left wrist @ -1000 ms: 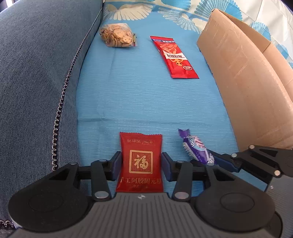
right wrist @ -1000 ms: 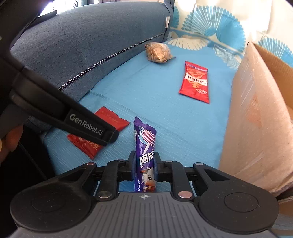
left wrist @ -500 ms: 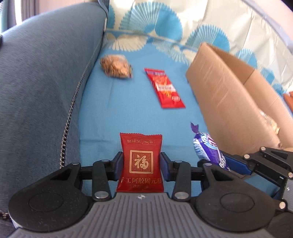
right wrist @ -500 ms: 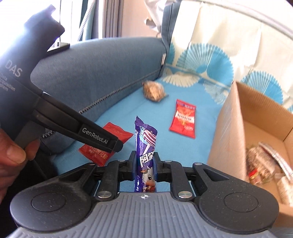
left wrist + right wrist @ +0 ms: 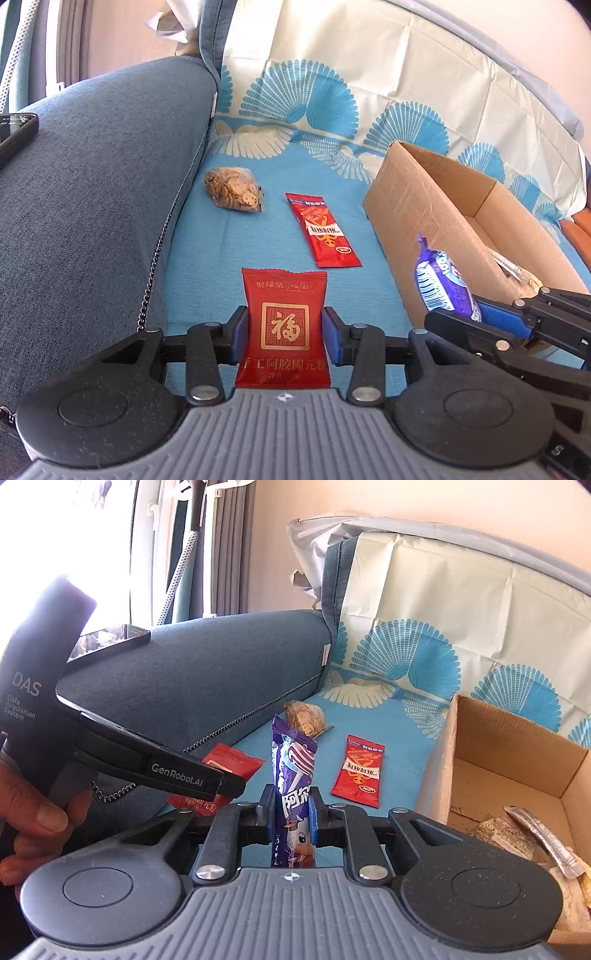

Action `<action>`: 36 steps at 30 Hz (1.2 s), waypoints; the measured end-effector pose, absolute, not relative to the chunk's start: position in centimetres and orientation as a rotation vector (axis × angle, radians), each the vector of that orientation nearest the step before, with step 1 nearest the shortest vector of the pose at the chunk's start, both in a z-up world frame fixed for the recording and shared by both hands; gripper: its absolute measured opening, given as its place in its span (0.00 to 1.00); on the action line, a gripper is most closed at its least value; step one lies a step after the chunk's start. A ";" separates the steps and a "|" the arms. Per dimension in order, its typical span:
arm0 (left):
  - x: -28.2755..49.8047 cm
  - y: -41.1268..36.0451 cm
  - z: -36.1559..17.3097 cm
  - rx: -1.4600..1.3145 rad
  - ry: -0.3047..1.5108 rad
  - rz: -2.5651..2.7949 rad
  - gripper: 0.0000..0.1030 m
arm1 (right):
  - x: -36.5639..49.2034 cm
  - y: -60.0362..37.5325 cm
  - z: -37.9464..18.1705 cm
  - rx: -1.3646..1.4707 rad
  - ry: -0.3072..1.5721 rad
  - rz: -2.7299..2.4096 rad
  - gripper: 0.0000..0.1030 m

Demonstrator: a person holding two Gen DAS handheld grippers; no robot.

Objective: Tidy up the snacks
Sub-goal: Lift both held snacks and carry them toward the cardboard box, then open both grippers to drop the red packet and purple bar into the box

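Both grippers have lifted off the sofa, left gripper [image 5: 285, 334] clamped on the red packet [image 5: 284, 325], right gripper [image 5: 291, 814] clamped on the purple candy bar [image 5: 293, 775], but either slick wrapper might slip before reaching the cardboard box [image 5: 517, 760].

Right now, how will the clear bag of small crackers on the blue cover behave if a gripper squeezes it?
The clear bag of crackers looks loosely filled and lumpy, so it will probably deform and shift. The round crackers inside may well crack under firm pressure. The thin film looks smooth, perhaps slippery.
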State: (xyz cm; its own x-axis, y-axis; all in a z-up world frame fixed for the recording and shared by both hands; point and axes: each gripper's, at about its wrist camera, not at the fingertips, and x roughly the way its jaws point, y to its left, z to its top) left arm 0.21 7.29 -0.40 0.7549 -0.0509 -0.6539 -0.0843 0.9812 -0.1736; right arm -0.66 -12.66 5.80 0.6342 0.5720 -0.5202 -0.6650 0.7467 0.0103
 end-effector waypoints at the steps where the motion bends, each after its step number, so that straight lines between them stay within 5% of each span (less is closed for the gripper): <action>1: 0.3 7.3 -0.4 -0.198 0.716 0.020 0.45 | -0.7 -12.9 5.8 -0.184 0.522 0.714 0.17; 36: -0.4 0.6 3.2 -0.113 0.579 0.072 0.45 | 3.4 -20.5 10.1 0.072 0.402 0.578 0.17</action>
